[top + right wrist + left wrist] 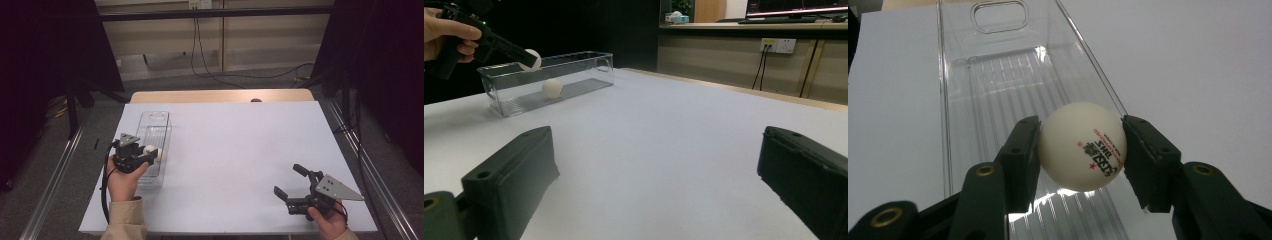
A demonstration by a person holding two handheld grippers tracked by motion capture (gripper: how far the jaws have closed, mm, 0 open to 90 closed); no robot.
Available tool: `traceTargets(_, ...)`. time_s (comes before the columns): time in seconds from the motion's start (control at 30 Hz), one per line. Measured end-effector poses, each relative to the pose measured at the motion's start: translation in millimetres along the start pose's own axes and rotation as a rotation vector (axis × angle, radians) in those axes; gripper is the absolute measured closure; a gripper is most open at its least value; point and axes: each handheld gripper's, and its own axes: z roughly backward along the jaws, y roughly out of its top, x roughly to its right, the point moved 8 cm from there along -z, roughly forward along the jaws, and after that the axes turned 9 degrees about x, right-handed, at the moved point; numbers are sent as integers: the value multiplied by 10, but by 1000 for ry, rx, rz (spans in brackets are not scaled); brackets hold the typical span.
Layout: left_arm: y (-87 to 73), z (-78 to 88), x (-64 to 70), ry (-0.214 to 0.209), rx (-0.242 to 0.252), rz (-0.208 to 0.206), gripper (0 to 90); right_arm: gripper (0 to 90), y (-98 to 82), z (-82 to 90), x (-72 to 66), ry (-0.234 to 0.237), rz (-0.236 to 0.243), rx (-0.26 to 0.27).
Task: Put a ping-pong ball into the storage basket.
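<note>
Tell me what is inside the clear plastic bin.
One white ping-pong ball lies on the floor of the clear plastic bin. The left gripper holds a second ball above it, covering part of the floor.

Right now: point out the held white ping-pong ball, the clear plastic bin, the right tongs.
white ping-pong ball (1082, 146), left gripper view, ball's front face
clear plastic bin (158, 116), high view, far handle end
right tongs (291, 181), high view, between fingertips

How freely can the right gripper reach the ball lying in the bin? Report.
Probably yes: the right gripper is open, empty; bare table leads to the lidless bin and its ball. The left gripper, holding another ball above, may crowd it.
</note>
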Motion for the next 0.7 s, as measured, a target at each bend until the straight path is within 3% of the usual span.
traceTargets(0.7, -52, -39, -43, 30, -17, -9, 511, 19, 4, 1, 3, 0, 2, 2)
